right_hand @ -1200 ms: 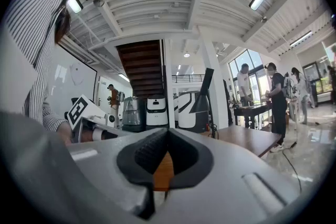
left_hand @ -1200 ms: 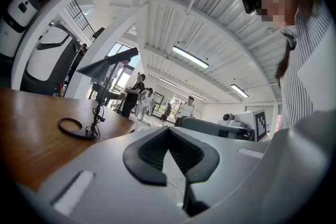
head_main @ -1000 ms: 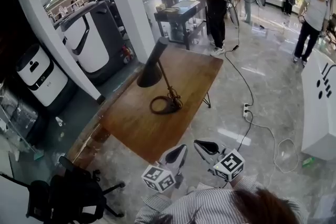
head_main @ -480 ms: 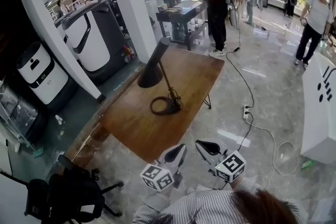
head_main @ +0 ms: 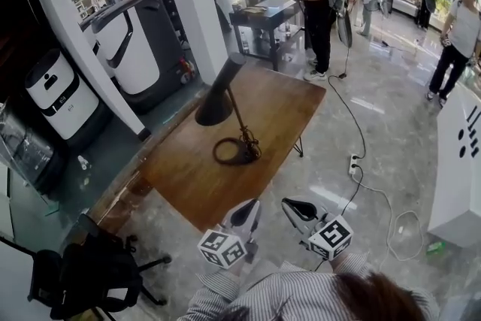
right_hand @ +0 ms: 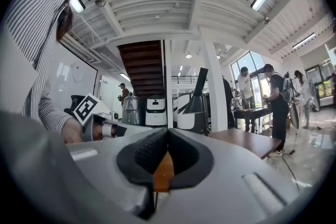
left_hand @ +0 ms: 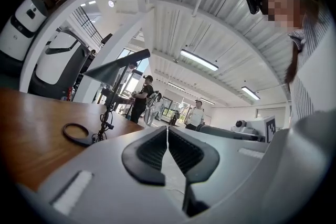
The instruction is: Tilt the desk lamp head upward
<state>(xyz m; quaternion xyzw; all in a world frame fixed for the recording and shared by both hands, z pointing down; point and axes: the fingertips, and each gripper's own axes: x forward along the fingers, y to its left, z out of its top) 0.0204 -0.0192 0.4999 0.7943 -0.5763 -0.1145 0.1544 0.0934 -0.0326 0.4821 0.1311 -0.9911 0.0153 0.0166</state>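
Your left gripper (left_hand: 167, 128) and right gripper (right_hand: 167, 131) both have their jaws pressed together with nothing between them, side by side just off the near edge of the wooden table (head_main: 282, 113). The desk lamp (head_main: 217, 100) stands mid-table, well apart from both grippers, its head sloping downward.

The wooden tabletop (head_main: 285, 107) stands on a glossy stone floor (head_main: 391, 109). A white column (head_main: 192, 4) rises just beyond its far left edge. Left of the column are two white-and-black wheeled machines: a large unit (head_main: 135, 49) and a smaller unit (head_main: 60, 98). A black office chair (head_main: 94, 274) stands off the near left corner. A white power strip (head_main: 352, 163) lies on the floor to the right, with a black cable (head_main: 344, 109) running to it. A dark side table (head_main: 263, 15) stands farther back, with a person in black (head_main: 319, 4) beside it. A white cabinet (head_main: 458, 154) occupies the right edge.
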